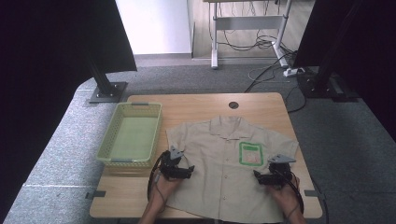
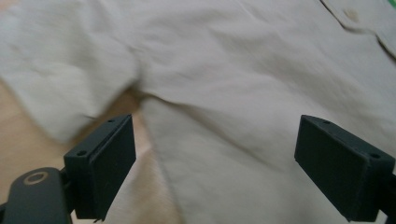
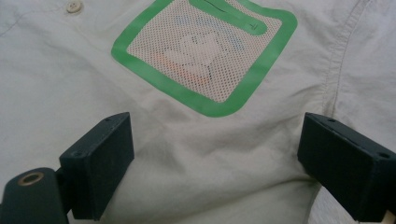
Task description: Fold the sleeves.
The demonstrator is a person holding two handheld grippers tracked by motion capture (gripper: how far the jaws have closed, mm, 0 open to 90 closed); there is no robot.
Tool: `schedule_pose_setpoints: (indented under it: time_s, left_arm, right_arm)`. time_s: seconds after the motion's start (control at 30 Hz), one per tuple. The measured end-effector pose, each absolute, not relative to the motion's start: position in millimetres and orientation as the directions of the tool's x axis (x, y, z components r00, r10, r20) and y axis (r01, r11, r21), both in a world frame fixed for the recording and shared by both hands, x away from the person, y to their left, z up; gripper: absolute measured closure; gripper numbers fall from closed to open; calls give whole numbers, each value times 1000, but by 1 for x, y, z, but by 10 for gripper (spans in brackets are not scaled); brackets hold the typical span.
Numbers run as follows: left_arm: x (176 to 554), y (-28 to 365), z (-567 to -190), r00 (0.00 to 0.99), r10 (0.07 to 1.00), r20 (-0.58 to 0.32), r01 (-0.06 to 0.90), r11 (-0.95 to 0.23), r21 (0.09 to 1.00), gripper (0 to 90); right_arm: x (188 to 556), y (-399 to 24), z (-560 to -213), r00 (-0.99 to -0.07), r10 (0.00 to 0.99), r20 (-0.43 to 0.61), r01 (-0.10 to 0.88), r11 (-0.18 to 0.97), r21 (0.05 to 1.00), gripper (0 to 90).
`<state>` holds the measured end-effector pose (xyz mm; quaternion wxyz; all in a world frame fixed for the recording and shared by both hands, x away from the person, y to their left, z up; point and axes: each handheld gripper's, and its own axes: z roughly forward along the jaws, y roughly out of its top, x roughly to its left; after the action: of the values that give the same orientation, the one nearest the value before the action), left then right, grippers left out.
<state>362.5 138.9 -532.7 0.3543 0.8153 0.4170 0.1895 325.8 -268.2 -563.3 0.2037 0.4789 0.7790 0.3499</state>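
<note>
Over on the left of the wooden table [image 1: 196,105] sits a pale green basket [image 1: 130,134], with nothing in it that I can see. Just to its right, a beige short-sleeved shirt [image 1: 224,163] lies face up and spread flat, collar toward the far edge, hem hanging slightly over the near edge.

Nothing is gripped yet. The left gripper [image 1: 184,171] hovers at the shirt's left side, just below the sleeve, its jaws wide apart; in the left gripper view they frame the armpit seam and the side edge where cloth meets bare wood. The right gripper [image 1: 261,176] is at the right side of the shirt, jaws equally spread, below the green-bordered mesh pocket [image 3: 205,51].

To my eye this is the start of a fold: both tools are lining up on opposite side edges. Next, each would need to drop onto the cloth and pinch a single layer at the side seam, then lift evenly so the fabric does not drag or bunch.

The shirt itself looks thin and soft, lightly creased, with a small button [image 3: 73,6] on the front.
</note>
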Motion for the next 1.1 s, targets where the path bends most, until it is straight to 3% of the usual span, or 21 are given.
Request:
schedule_pose_setpoints:
  time_s: [0.3,0.67,0.9,0.93,0.97,1.03,1.07,1.1]
  left_arm:
    - [389,148,-523,509,861,14,555,-341,759,172]
    - [426,145,-541,411,912,-12,619,-269,738,213]
    - [435,140,-548,427,904,15,623,-306,720,232]
    - [435,140,-548,427,904,15,623,-306,720,331]
    - [434,139,-548,438,899,12,612,-308,728,331]
    - [433,138,-548,443,896,11,609,-310,730,464]
    - [431,136,-547,458,889,4,602,-314,734,464]
    - [430,134,-547,469,883,-2,600,-318,734,615]
  right_arm:
    - [315,-281,-564,-467,884,19,601,302,740,102]
    - [307,-296,-564,-464,886,20,603,299,740,103]
    - [307,-297,-564,-463,886,19,603,299,740,103]
    - [307,-297,-564,-463,886,19,603,299,740,103]
    - [307,-297,-564,-462,886,19,603,299,740,103]
    - [307,-297,-564,-459,888,19,604,296,740,102]
    - [307,-296,-564,-457,889,19,605,295,740,102]
    - [307,-296,-564,-454,891,19,606,293,740,102]
